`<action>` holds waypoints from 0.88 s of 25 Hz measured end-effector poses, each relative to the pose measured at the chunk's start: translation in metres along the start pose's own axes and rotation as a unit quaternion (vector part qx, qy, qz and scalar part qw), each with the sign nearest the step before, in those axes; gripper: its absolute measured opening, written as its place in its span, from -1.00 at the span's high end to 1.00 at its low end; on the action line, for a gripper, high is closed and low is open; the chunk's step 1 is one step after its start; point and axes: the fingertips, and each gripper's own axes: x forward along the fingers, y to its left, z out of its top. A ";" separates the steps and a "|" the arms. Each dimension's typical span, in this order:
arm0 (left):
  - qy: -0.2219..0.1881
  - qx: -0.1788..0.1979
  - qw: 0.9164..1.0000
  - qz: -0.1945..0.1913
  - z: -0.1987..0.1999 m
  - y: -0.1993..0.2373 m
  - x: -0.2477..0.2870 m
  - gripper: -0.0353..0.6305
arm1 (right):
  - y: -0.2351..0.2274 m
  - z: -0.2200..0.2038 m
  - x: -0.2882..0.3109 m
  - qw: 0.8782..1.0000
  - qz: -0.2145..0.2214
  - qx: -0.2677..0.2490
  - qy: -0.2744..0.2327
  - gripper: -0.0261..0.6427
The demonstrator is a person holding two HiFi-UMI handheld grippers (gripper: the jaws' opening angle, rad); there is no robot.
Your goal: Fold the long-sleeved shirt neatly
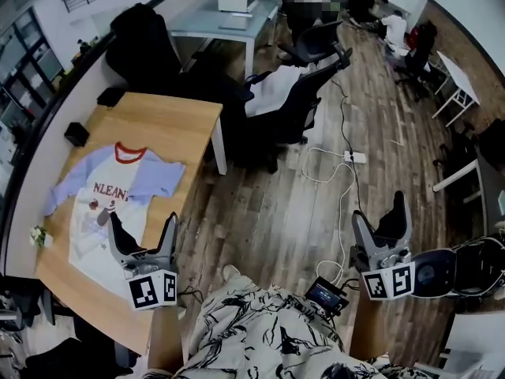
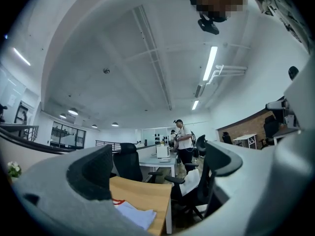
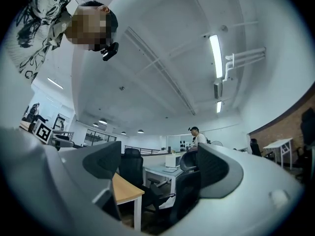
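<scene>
Left claw (image 1: 144,221), right claw (image 1: 379,209) agape; shirt (image 1: 101,212) lies on table (image 1: 177,125)

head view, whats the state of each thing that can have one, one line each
long-sleeved shirt, unfolded, lying flat on the wooden table, print up, sleeves spread
left gripper, open, nothing between its jaws, held by the shirt's lower part
right gripper, open, nothing between its jaws, over the floor, clear of the table
</scene>
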 end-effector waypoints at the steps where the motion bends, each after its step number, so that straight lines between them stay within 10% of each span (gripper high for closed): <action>1: -0.001 0.001 1.000 0.000 -0.001 0.009 0.010 -0.85 | 0.004 -0.005 0.012 1.000 0.000 0.002 0.000 -0.50; 12: 0.011 0.009 0.999 0.039 -0.024 0.118 0.065 -0.85 | 0.056 -0.052 0.134 0.999 0.024 0.020 0.007 -0.50; 22: 0.037 0.002 0.979 0.201 -0.043 0.234 0.011 -0.85 | 0.161 -0.106 0.281 0.982 0.178 0.056 0.024 -0.49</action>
